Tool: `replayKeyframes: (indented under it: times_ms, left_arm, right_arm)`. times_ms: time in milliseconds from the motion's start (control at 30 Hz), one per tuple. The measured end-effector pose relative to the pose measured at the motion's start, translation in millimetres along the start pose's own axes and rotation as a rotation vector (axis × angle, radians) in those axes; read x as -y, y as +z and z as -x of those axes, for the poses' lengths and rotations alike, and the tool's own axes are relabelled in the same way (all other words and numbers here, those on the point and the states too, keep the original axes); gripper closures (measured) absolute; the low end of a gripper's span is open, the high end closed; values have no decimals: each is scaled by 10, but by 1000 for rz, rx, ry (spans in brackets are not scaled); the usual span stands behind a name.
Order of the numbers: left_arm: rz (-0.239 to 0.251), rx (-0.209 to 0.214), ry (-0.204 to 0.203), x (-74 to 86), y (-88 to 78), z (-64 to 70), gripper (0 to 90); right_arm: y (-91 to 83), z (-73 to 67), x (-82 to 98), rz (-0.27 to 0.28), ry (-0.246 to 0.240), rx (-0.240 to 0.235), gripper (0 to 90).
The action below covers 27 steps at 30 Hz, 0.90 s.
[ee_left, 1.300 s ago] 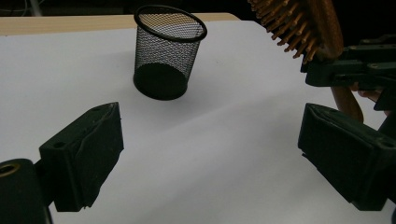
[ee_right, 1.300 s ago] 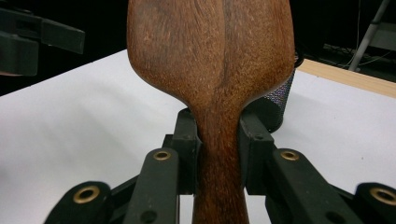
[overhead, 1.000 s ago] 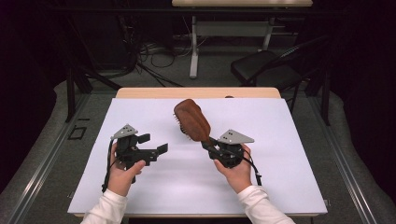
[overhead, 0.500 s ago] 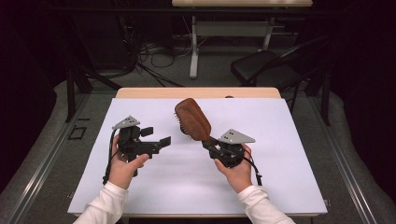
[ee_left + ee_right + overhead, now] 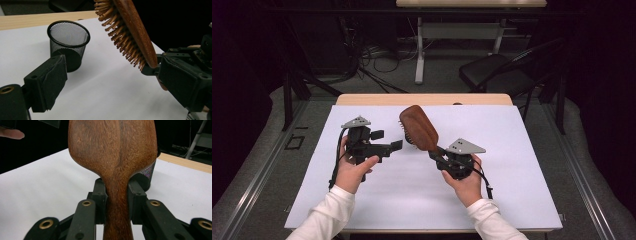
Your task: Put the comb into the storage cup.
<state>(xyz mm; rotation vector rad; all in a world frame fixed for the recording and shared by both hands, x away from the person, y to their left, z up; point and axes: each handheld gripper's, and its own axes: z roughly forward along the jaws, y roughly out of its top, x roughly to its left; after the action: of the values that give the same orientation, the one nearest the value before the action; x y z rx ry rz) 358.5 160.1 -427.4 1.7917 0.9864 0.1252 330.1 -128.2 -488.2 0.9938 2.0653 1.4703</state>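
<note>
Hairbrush held up over the white table, mesh cup beyond

The table (image 5: 512, 200) bears the mesh cup (image 5: 68, 42). The hairbrush (image 5: 418, 127) slants up from the right gripper (image 5: 439, 152), clamped on its handle; the left gripper (image 5: 393, 145), empty, jaws wide but just closing slightly, points at it.

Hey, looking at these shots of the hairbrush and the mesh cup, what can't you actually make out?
- Mesh cup: in the high view, behind the hairbrush; in the right gripper view most of it is behind the brush head.
- Brush bristles: in the right gripper view, covered by the wooden back.
- Handle end: cut off by the bottom edge there, between the right tongs.
- Left tongs: second jaw cut off in the left gripper view.
</note>
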Motion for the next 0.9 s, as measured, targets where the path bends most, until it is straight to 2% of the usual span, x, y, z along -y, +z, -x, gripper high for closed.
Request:
replayKeyframes:
  times_ms: [367,900]
  left_arm:
    - [14,54,-50,-129,153,50,121]
    - [-11,66,-48,-243,351,116,128]
  right_arm:
    - [-4,-23,2,4,-6,-6,720]
    - [-12,-34,7,11,-4,-7,719]
